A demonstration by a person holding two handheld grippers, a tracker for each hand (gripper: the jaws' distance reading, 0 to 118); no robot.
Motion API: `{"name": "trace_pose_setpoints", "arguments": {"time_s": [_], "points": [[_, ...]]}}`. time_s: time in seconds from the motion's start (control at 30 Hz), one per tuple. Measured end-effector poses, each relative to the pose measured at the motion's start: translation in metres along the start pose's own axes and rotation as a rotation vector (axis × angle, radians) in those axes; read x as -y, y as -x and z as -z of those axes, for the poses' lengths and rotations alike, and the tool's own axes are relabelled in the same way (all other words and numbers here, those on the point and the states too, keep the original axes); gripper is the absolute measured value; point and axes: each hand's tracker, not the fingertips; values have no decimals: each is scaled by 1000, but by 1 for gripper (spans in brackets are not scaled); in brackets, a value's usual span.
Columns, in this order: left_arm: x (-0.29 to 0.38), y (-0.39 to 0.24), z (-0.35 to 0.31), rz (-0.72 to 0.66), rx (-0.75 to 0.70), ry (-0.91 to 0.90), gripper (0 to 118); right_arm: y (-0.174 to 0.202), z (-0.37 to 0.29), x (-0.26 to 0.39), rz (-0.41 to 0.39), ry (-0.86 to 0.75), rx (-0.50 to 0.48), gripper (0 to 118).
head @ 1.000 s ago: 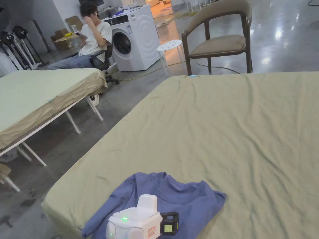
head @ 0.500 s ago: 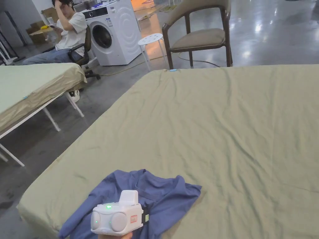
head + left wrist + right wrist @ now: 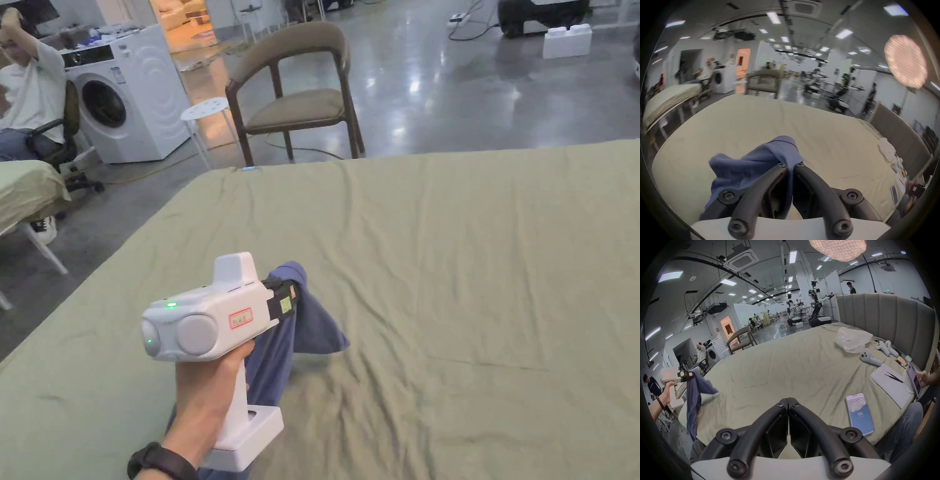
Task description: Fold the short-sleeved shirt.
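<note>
A blue short-sleeved shirt (image 3: 306, 322) hangs bunched from my left gripper (image 3: 294, 294), lifted off the green bed sheet (image 3: 475, 262). In the left gripper view both black jaws are closed on a fold of the shirt (image 3: 756, 162) at the left gripper (image 3: 790, 165). The right gripper view shows the shirt (image 3: 693, 392) dangling from the left gripper (image 3: 689, 375) at far left, its lower part trailing over the bed's near edge. My right gripper (image 3: 788, 400) is shut with nothing between its jaws, hovering above the sheet well to the right of the shirt.
A phone (image 3: 859, 415), papers with tweezers (image 3: 890, 381), white controllers (image 3: 868, 358) and a plastic bag (image 3: 851, 339) lie on the bed's right side by a grey headboard (image 3: 883, 314). A wooden chair (image 3: 300, 100) and a washing machine (image 3: 125, 94) stand beyond the bed. A person sits at the left (image 3: 25, 94).
The left gripper has risen off the bed and carried the shirt up with it; the shirt lay flat and crumpled before and now hangs. The head camera has also swung right.
</note>
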Motion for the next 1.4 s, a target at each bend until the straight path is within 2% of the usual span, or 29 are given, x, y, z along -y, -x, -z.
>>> {"name": "trace_pose_setpoints", "arguments": {"time_s": [0.2,0.43,0.53,0.67,0.73,0.77,0.8,0.83,0.87,0.97,1.07,1.17,1.3,1.33,1.37,1.4], "points": [[32,-157,63,111,356,131,0,-37,-32,10,37,-31,110,0],[148,-312,68,228,689,348,0,-65,-50,25,97,-27,187,0],[198,-350,53,267,763,430,0,-70,-54,32,110,-13,208,0],[234,-360,38,224,787,461,0,-69,-54,38,99,5,206,0],[235,-356,36,205,776,456,18,-62,-53,36,79,10,201,0],[231,-350,35,190,798,457,32,-60,-52,35,67,9,196,0],[224,-343,34,170,819,463,52,-55,-51,32,57,4,189,0],[214,-336,30,163,823,457,64,-50,-50,29,48,-3,179,0],[202,-326,22,171,815,416,68,-46,-49,26,35,-18,162,0],[155,-283,-17,247,718,183,69,-29,-48,12,-41,-66,112,0],[109,-233,-68,246,600,9,69,-10,-46,1,-125,-110,95,0],[78,-190,-119,208,429,-103,69,7,-43,-9,-181,-145,65,0],[75,-145,-184,202,160,-307,67,28,-42,-24,-246,-214,11,0],[78,-135,-197,170,59,-348,64,33,-44,-27,-255,-231,-4,0],[80,-125,-211,152,6,-375,54,36,-46,-30,-261,-252,-20,0],[82,-117,-223,147,-17,-394,36,39,-48,-31,-265,-272,-40,0]]}}
